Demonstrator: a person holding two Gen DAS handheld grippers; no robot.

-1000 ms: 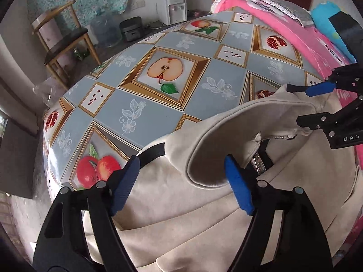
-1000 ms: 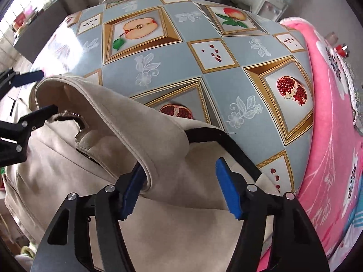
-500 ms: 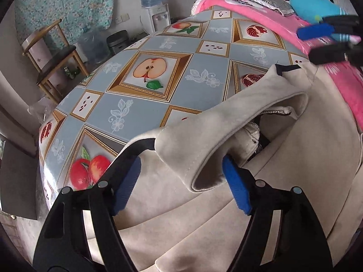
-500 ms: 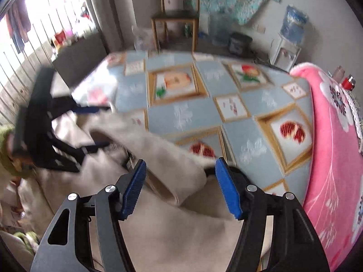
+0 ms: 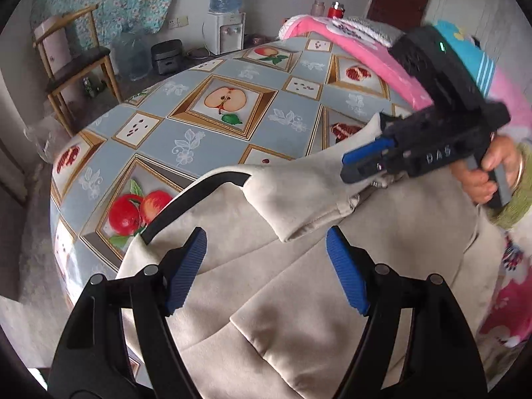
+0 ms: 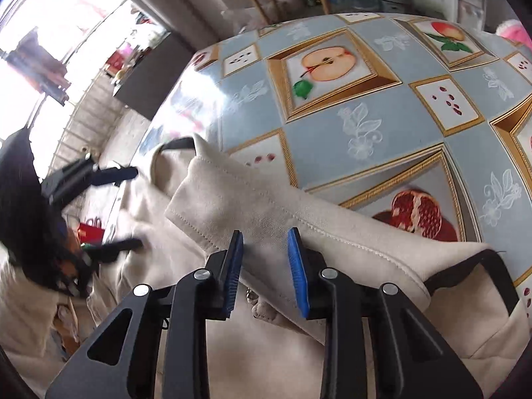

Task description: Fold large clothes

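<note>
Left wrist view shows the cream jacket (image 5: 299, 299) spread over the lower half of the frame, lying on a desk (image 5: 206, 139) covered in a blue-grey oilcloth printed with framed apples and pomegranates; the left hand-held gripper (image 5: 266, 266) sits at the bottom centre with its blue pads spread wide, hovering above the cloth near the folded collar (image 5: 299, 199), nothing pinched between them; a black strip of trim (image 5: 196, 196) curves from the collar edge toward the lower left; at the right of the frame the right hand-held gripper (image 5: 369, 163) reaches in at the collar's far end, a hand (image 5: 488, 173) with a green cuff wrapped round its grip; behind it lies pink bedding (image 5: 365, 56), and at the upper left stand a wooden chair (image 5: 76, 66) and a water dispenser (image 5: 226, 23); right wrist view has the right hand-held gripper (image 6: 266, 266) at lower centre, its jaws closing with the stitched collar (image 6: 282, 219) running between the blue pads, though the pads do not yet press on it; the jacket (image 6: 282, 359) fills the bottom of this frame, the desk (image 6: 382, 126) the upper right; the left hand-held gripper (image 6: 133, 206) appears blurred at the left edge, its dark fingers wide apart over the cloth.
</note>
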